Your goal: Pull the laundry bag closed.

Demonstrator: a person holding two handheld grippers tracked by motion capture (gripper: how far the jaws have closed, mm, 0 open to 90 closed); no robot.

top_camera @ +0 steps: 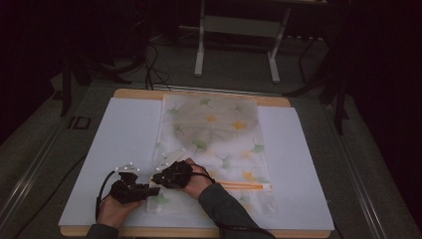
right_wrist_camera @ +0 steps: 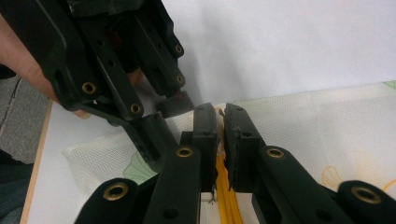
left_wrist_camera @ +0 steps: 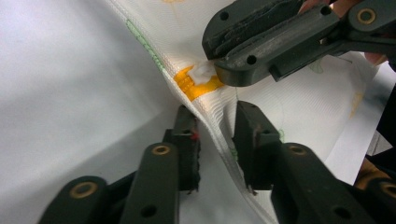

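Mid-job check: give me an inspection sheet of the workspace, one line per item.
Surface: white sheet over a wood-edged table.
Job's things: mesh zip bag with a leaf print lies flat; its orange zipper runs near the person's edge.
Clutter: nothing seen.
Grippers: right gripper is shut on the white zipper pull; left gripper straddles a raised fold of the mesh zip bag, its pads apparently not yet pressing.
Cables: one trails from each gripper; more lie on the floor beyond the table.
Surroundings: dim room, grey floor, white stand behind.
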